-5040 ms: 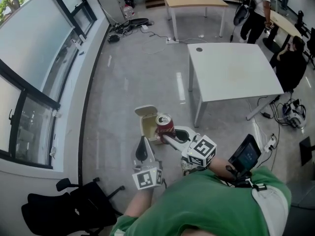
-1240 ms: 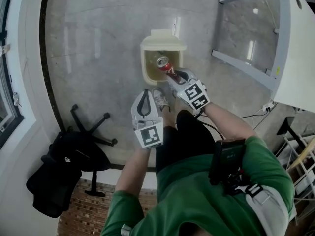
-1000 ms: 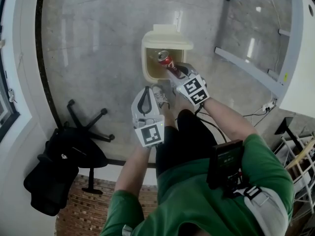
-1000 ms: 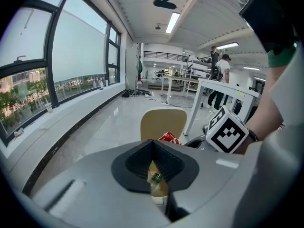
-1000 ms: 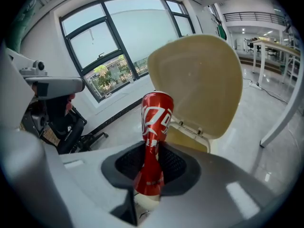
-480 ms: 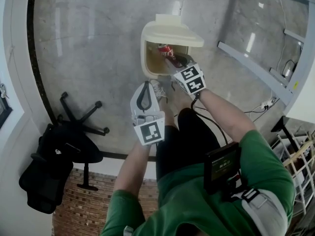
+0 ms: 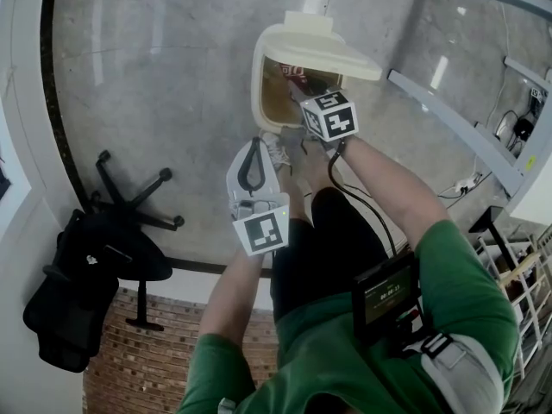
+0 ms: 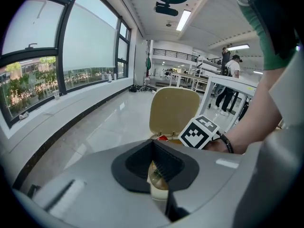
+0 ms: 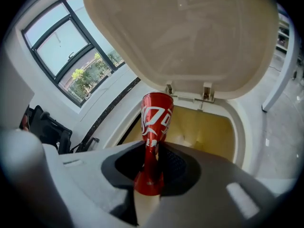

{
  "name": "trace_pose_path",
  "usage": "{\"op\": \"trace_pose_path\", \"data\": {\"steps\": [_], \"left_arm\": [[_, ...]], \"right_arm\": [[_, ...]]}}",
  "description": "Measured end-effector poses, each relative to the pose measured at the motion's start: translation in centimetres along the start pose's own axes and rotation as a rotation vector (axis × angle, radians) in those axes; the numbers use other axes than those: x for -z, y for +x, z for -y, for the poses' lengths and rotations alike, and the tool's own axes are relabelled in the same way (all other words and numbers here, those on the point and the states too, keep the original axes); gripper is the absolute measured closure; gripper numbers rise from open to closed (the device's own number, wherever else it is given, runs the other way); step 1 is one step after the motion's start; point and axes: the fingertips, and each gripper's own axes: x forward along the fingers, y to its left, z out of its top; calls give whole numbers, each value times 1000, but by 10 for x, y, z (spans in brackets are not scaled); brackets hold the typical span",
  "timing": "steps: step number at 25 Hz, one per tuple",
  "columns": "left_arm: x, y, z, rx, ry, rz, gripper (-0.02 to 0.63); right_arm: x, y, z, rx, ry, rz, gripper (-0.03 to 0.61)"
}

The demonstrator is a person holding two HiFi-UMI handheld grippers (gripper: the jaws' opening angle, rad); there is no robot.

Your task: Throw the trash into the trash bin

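Right gripper (image 9: 153, 163): fingers (image 9: 179, 166) pinched tight on the flattened base of the red can (image 9: 156, 112). The can's long axis runs straight ahead of them, its top over the open trash bin (image 9: 240, 129) just beyond and below. Left gripper (image 7: 254, 149): fingers closed on nothing, short of the bin, so release looks to be the right's alone.

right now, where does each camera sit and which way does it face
Head view: on the head, facing steeply down at the bin; shows arms, legs, left gripper, right gripper.
Left gripper view: on the left gripper, facing along its shut jaws at the lid; shows the right arm.
Right gripper view: on the right gripper, facing into the bin; shows jaws clamping the can.
Shared: all show the bin.
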Motion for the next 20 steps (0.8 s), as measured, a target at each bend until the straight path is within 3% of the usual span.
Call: {"op": "trace_pose_path", "data": {"steps": [9, 20], "left_arm": [[14, -2, -9, -23, -25, 1, 609], [31, 7, -15, -39, -46, -14, 609]], "right_arm": [[11, 28, 10, 28, 111, -47, 488], [19, 49, 17, 62, 105, -88, 486]]}}
